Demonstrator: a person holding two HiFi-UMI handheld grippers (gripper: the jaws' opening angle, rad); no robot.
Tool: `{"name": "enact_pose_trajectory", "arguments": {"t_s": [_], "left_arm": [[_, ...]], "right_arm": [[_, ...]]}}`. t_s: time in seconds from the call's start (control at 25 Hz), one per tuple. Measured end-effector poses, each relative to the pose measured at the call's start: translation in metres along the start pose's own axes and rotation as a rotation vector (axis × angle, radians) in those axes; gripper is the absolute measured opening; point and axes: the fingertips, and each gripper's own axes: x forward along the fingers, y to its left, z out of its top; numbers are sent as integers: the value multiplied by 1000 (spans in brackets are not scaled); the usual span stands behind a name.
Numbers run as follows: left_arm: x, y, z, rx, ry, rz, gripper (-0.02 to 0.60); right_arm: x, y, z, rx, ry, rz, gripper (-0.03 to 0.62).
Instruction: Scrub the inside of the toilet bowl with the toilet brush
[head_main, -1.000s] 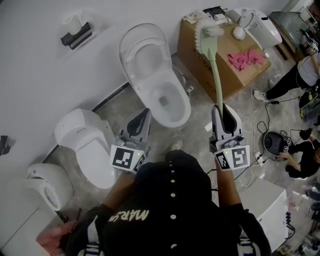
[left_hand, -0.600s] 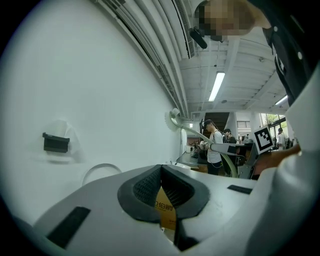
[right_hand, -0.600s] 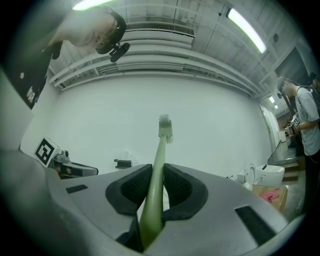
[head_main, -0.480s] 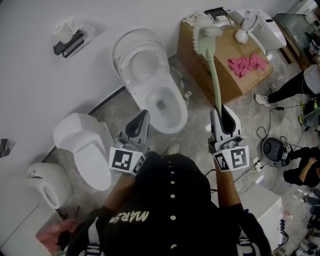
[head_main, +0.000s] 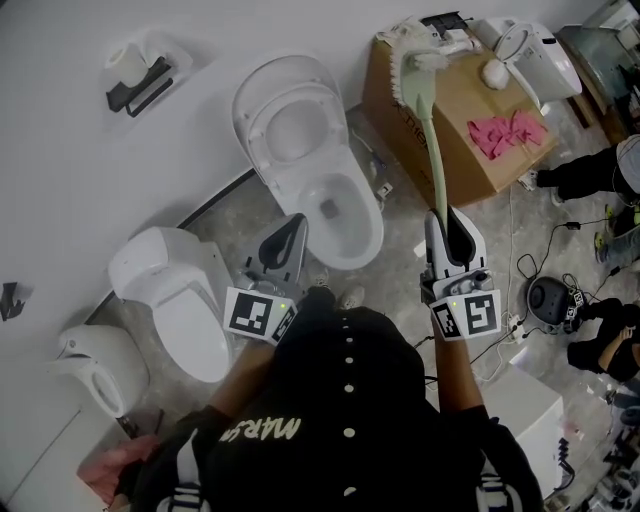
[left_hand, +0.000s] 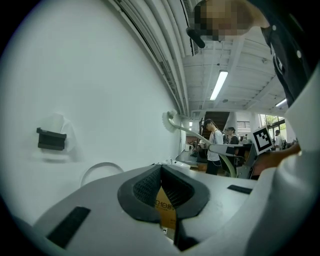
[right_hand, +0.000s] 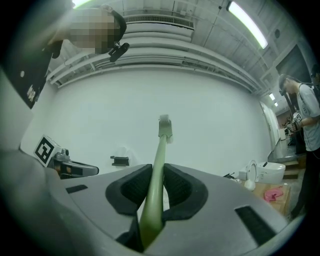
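An open white toilet (head_main: 265, 105) stands by the wall, its bowl (head_main: 357, 238) below the raised lid. My right gripper (head_main: 447, 217) is shut on the pale green handle of the toilet brush (head_main: 432, 150). The brush points up and away, and its white bristle head (head_main: 412, 52) hangs over the cardboard box, to the right of the bowl. In the right gripper view the handle (right_hand: 160, 150) runs out between the pads. My left gripper (head_main: 296, 223) hovers just left of the bowl's front, shut and holding nothing. The left gripper view shows the brush (left_hand: 192, 132) held in the air.
A cardboard box (head_main: 455, 105) with a pink cloth (head_main: 510, 132) and white fittings stands right of the toilet. Two more white toilets (head_main: 175, 290) (head_main: 95, 365) sit at the left. A paper holder (head_main: 140, 75) hangs on the wall. Cables and people are at the far right.
The head view has shifted a little. Both grippers and the raised brush keep nearly the same pose.
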Motion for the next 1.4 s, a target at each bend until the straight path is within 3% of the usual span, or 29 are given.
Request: {"name": "enact_pose_trajectory", "arguments": {"t_s": [0.36, 0.68, 0.88, 1.12, 1.4], "left_arm": [[24, 43, 22, 22, -15, -53, 26], [32, 58, 6, 6, 19, -74, 25], [44, 61, -15, -67, 44, -39, 25], [54, 56, -47, -86, 108, -32, 25], [75, 55, -93, -141, 162, -38, 25]], "right_arm": [[55, 6, 14, -30, -9, -18, 89], [78, 10, -13, -43, 57, 1, 89], [88, -3, -50, -48, 139, 28, 89], [90, -15, -109, -52, 263, 73, 89], [96, -36, -212, -54, 436, 114, 89]]}}
